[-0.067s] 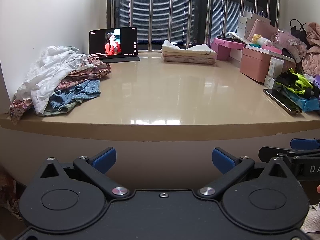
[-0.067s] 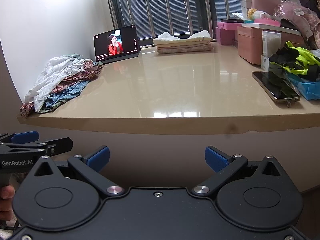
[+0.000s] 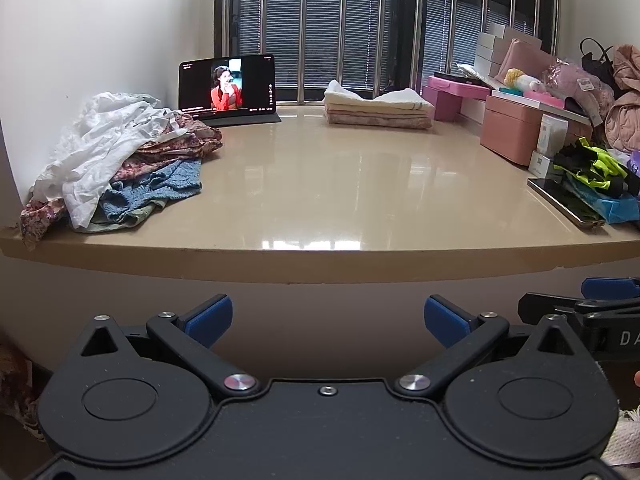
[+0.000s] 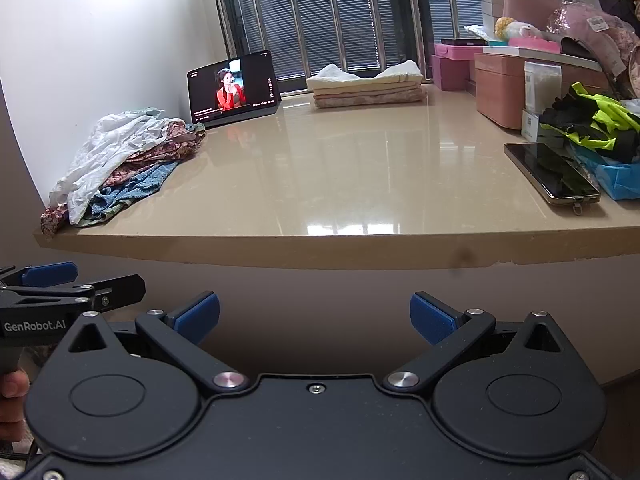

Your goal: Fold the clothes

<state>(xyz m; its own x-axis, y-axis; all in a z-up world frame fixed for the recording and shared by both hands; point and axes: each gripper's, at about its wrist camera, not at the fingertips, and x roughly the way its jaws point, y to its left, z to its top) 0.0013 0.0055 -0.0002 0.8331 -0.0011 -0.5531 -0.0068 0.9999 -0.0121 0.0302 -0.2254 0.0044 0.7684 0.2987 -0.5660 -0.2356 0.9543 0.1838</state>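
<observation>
Blue-padded left hand-held gripper (image 3: 328, 316) spread empty, right hand-held gripper (image 4: 315, 314) likewise, phone (image 4: 552, 178) charm right-view only

Bright, sharp fisheye views, edges curved, glare streaking the glossy countertop (image 3: 320, 184)

Both wrist cameras sit side by side, below and just in front of the beige counter's (image 3: 320, 184) front edge, facing the barred window (image 3: 360, 28). Each catches the other gripper at its frame's edge; both share the whole countertop.
</observation>
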